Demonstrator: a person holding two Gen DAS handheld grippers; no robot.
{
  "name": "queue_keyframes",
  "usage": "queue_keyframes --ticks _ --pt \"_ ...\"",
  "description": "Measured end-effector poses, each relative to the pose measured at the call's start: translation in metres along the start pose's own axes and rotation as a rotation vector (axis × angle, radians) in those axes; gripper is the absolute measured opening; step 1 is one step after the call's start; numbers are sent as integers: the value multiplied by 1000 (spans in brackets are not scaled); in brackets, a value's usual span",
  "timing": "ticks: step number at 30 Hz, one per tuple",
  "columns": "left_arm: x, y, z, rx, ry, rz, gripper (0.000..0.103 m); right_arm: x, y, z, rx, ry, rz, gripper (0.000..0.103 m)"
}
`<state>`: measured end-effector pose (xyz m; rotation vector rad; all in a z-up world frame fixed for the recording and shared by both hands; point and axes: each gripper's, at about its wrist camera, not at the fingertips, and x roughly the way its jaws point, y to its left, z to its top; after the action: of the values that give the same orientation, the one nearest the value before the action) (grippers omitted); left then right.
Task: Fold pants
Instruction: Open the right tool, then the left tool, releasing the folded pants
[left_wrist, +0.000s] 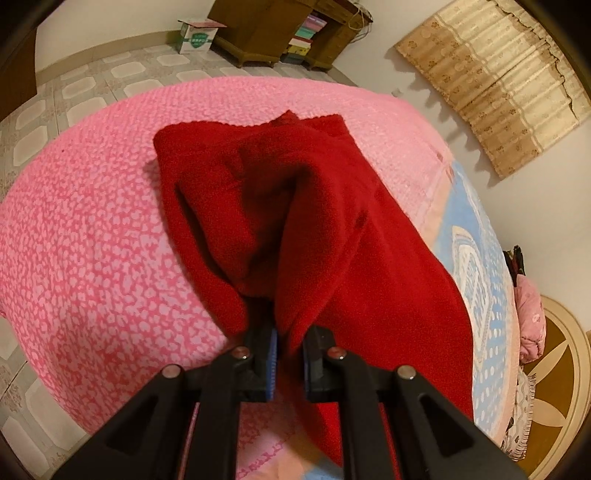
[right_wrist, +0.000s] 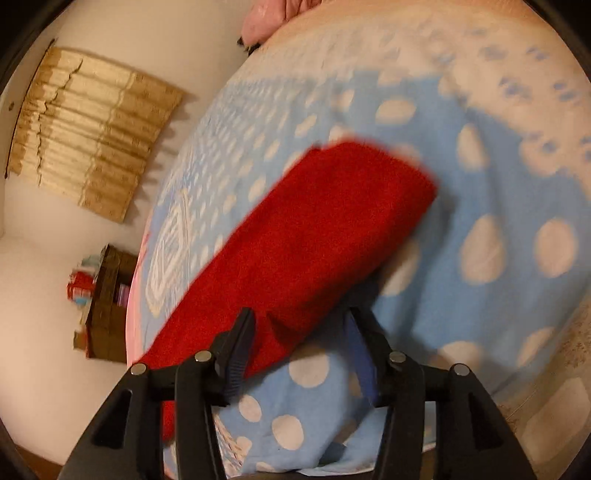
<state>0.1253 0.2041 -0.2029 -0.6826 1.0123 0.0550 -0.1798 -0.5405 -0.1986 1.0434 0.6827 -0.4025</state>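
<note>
So the red fleece pants (left_wrist: 295, 206) are lying on the bed, partly on the pink blanket (left_wrist: 92, 229) and partly over the blue polka-dot blanket (right_wrist: 480, 240). The left gripper (left_wrist: 290, 354) has its 2 fingers pressed together on a bunched-up bit of the fabric and it's lifted into a tent shape. The right gripper (right_wrist: 301, 350) is spread wide, with the leg end lying just ahead of it and not pinched at all.

Main risk I'd guess: only 1 side is actually held, so pulling now would drag the pants crooked and bunch them instead of folding clean. Fleece is thick too, so that small pinch could slip out. The right-side view is blurry, so it's hard to judge the alignment.
</note>
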Motion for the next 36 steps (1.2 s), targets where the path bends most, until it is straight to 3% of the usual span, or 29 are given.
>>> queue_keyframes --ticks 4,7,10,13,15,17,19,21,23,26,27,32,36 --pt "-2 5 6 -3 -20 -8 11 -42 8 20 10 -157 -112 52" --pt "-5 2 15 35 -50 2 11 -47 28 37 -111 -135 -187 52" --pt "-13 5 21 24 -73 -38 11 -48 55 38 -228 -135 -195 52" --pt "-17 9 25 47 -76 -36 12 -32 104 21 -365 -112 -146 52" --pt "-18 15 26 72 -51 -18 18 -14 140 7 -449 -78 -104 52" --pt "-23 31 30 10 -34 -34 20 4 176 -16 -538 -37 -64 52" --pt "-28 41 32 -12 -34 -31 31 29 219 -41 -635 20 -15 52" --pt "-38 49 34 -8 -47 20 37 52 251 -67 -702 84 36 52" --pt "-51 52 35 7 -91 96 37 77 281 -95 -756 145 80 52" --pt "-72 46 38 70 -222 277 36 107 315 -138 -830 214 122 52" --pt "-78 46 42 95 -255 304 36 116 325 -152 -846 238 139 52" --pt "-89 54 60 141 -283 301 40 140 353 -197 -873 338 219 52" --pt "-85 61 57 126 -250 176 43 155 375 -209 -917 363 223 52"
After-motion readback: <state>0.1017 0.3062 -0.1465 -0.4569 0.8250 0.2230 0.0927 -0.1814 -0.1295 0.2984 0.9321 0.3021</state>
